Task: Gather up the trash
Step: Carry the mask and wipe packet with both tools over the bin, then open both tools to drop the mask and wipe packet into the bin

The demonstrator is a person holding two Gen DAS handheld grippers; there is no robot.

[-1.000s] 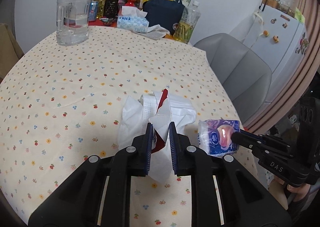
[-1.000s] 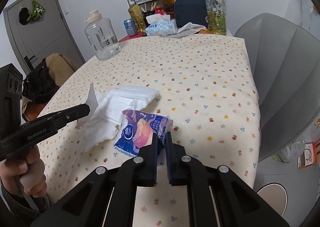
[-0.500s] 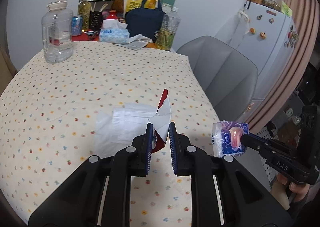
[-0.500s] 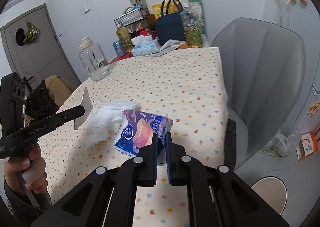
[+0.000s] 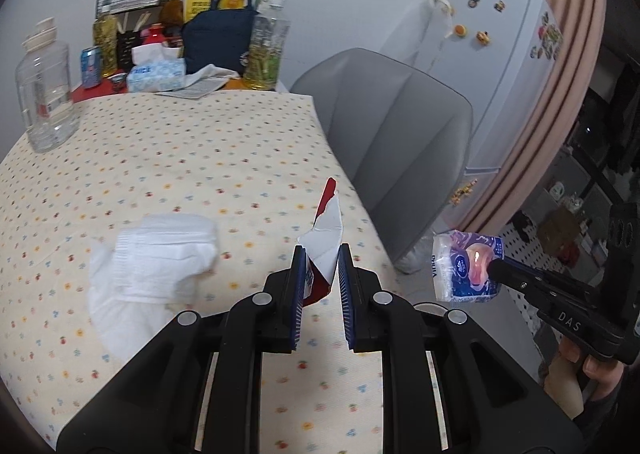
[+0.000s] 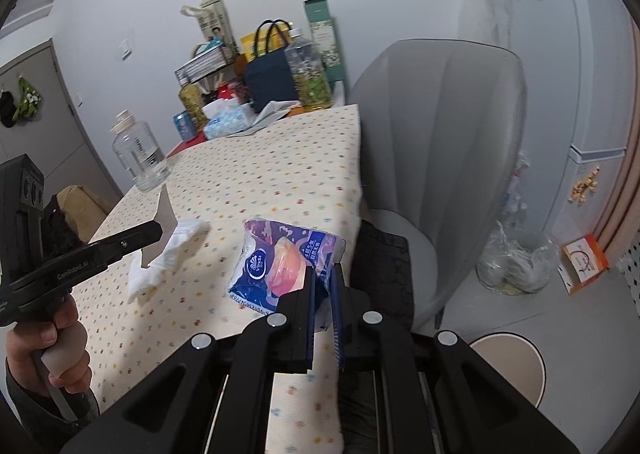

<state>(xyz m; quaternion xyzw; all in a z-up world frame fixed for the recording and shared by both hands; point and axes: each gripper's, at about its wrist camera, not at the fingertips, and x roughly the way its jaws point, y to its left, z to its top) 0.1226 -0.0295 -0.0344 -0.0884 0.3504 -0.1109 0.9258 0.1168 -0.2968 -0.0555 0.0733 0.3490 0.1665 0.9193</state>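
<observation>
My right gripper [image 6: 322,286], clamped on the tissue pack [image 6: 280,262], sits nearer the lined bin [image 6: 516,262] right of the chair [image 6: 440,142]; left gripper [image 5: 319,274] pinches the red-white wrapper [image 5: 326,238].

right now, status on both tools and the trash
Left tool shut on red-and-white wrapper. Right tool shut on purple tissue pack. White tissue loose on table. Nothing blocking.
</observation>
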